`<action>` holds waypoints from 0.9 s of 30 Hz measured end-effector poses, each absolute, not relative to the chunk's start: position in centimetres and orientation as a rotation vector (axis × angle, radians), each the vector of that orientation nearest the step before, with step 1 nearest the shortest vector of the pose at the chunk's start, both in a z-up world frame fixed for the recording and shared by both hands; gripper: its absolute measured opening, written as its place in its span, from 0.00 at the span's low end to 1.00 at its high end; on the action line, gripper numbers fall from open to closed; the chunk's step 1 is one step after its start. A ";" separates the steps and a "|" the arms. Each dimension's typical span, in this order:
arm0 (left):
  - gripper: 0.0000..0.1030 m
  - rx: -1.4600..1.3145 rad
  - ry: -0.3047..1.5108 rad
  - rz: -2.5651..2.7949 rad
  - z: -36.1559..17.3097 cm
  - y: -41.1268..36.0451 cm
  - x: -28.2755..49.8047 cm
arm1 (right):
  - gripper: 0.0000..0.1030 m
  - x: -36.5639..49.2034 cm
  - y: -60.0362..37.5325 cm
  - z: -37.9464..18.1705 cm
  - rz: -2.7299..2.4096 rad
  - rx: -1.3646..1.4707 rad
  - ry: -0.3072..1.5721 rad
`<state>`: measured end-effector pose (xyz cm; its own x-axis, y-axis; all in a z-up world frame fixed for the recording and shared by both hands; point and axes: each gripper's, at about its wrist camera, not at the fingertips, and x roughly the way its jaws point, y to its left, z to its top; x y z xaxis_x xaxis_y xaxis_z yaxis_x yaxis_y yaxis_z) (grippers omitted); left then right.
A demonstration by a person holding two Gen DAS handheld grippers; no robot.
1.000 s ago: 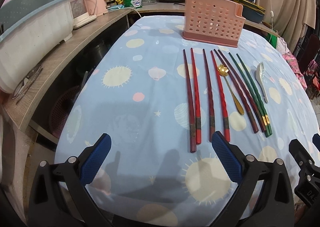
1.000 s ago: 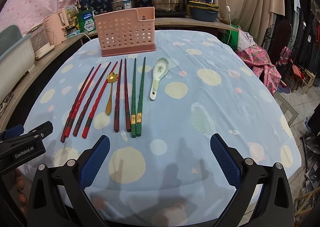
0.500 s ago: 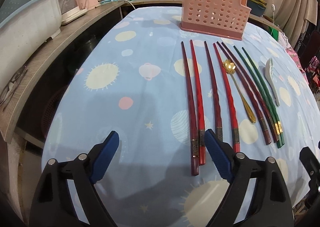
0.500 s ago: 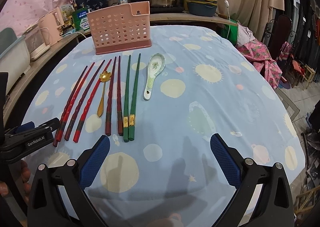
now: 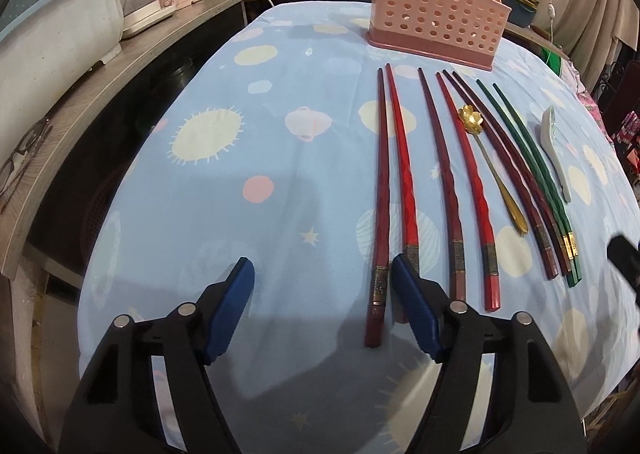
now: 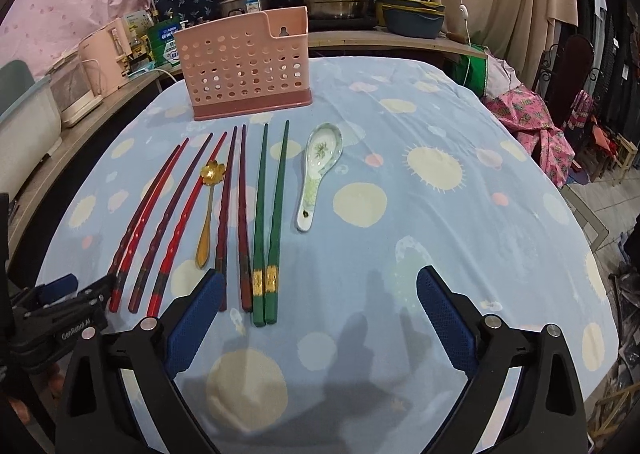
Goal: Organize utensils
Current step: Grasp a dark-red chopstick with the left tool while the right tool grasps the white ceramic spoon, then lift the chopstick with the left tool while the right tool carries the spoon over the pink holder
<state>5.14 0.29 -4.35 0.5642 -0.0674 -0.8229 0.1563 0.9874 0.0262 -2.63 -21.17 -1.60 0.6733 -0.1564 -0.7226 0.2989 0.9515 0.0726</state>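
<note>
Left wrist: left tool (image 5: pixel 322 310) gaped, empty, over outermost red chopsticks (image 5: pixel 382 194); pink holder (image 5: pixel 434 2) at one o'clock. Approach step; closing next.

Right wrist: right tool (image 6: pixel 320 314) wide, empty, near green chopsticks (image 6: pixel 272 222) at eleven o'clock.

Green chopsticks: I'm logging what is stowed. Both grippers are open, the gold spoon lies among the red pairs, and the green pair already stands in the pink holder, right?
Not quite. The green chopsticks lie flat on the tablecloth beside the ceramic spoon, outside the pink holder, as the right wrist view shows.
</note>
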 end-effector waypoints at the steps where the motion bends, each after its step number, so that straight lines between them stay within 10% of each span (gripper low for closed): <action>1: 0.59 0.098 0.962 -0.134 -4.3 0.3 5.1 | 0.83 -2.1 -21.4 -1.5 -0.255 0.195 0.787; 16: 0.12 0.059 0.962 -0.178 -4.0 0.6 5.0 | 0.20 5.6 -22.9 -4.7 -0.212 0.221 0.873; 27: 0.07 0.026 0.959 -0.217 -2.5 0.4 4.8 | 0.10 3.8 -23.7 -3.2 -0.188 0.244 0.831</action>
<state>4.82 0.39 -2.51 0.5547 -0.1719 -0.8141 0.1949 0.9781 -0.0737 3.84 -23.67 -3.21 0.6602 -0.0689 -0.7479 0.2591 0.9556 0.1406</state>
